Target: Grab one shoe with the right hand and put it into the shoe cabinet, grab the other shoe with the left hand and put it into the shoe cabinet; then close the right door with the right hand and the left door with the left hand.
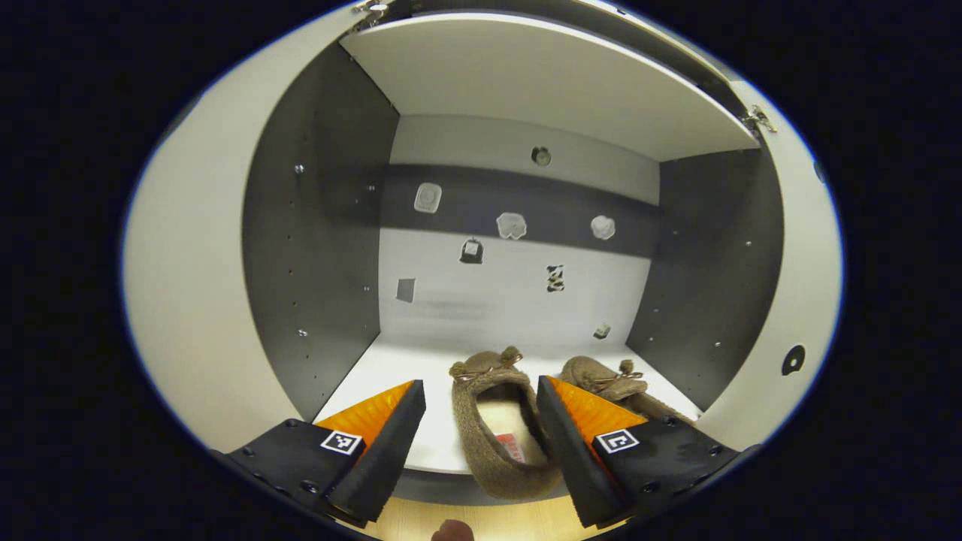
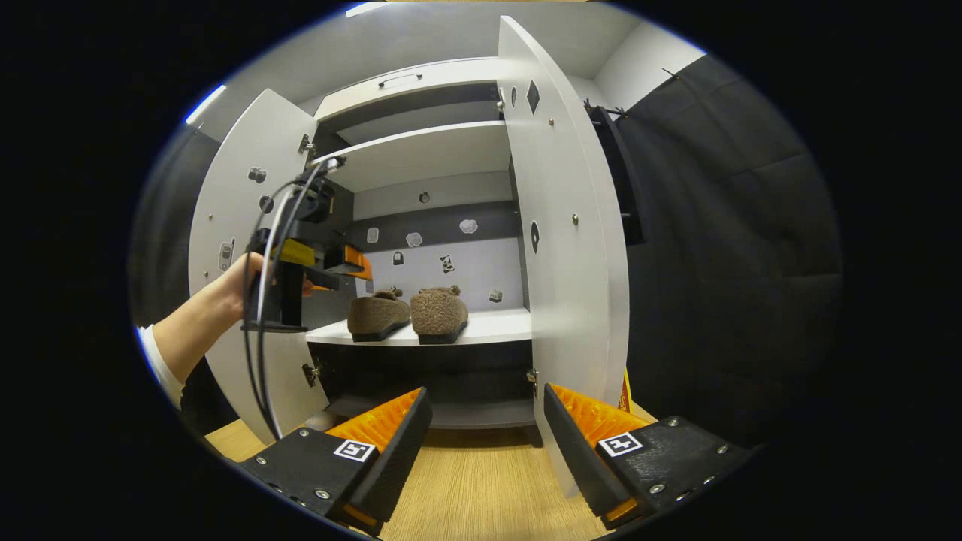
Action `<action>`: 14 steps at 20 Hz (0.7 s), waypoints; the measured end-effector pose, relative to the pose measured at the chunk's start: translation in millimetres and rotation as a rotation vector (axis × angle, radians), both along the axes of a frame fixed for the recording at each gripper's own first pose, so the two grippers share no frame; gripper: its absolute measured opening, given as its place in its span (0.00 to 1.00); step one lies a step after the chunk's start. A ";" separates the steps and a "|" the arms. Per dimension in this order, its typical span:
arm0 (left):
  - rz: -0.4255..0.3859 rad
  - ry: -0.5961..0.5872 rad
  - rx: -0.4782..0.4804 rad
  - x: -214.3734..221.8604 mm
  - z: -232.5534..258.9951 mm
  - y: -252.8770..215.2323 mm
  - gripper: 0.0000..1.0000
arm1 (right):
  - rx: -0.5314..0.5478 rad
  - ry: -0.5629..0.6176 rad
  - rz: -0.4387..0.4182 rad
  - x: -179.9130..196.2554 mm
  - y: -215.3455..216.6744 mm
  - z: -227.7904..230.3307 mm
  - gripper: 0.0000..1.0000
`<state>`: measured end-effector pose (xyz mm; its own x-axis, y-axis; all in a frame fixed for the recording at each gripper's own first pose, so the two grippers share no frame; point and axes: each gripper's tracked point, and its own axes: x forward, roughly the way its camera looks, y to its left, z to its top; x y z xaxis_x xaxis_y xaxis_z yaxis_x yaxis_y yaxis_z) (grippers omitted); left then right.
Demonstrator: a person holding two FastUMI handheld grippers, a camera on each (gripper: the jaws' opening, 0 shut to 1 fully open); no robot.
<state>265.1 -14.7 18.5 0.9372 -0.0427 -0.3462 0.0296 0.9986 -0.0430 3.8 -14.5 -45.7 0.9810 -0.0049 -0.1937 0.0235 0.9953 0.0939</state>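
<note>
Two brown fuzzy shoes stand side by side on the white shelf [image 1: 383, 376] of the open cabinet, toes to the back wall: one shoe [image 1: 500, 421] in the middle, the other shoe [image 1: 609, 383] to its right. My left gripper [image 1: 481, 424] is open just in front of the shelf, its fingers either side of the middle shoe's heel, not pressing it. In the right gripper view both shoes [image 2: 376, 314] [image 2: 442, 309] rest on the shelf, and a hand [image 2: 225, 289] holds the left gripper [image 2: 353, 264] above and left of them. My right gripper [image 2: 485, 421] is open and empty, low over the wooden floor.
Both doors stand wide open: the left door [image 2: 240, 248] behind the hand, the right door [image 2: 564, 225] almost edge-on just beyond my right gripper's right finger. Another shelf [image 2: 421, 154] sits above the shoes. Black cloth wall [image 2: 721, 263] lies to the right.
</note>
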 end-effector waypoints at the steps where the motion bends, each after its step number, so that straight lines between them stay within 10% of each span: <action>1: -0.012 -0.026 -0.008 -13.1 10.0 -2.1 0.97 | 0.000 -0.003 0.004 -0.4 0.6 1.1 0.92; 14: -0.064 -0.160 -0.031 -183.8 -20.4 -14.7 0.96 | 0.021 -0.020 0.063 -10.4 20.6 2.3 0.92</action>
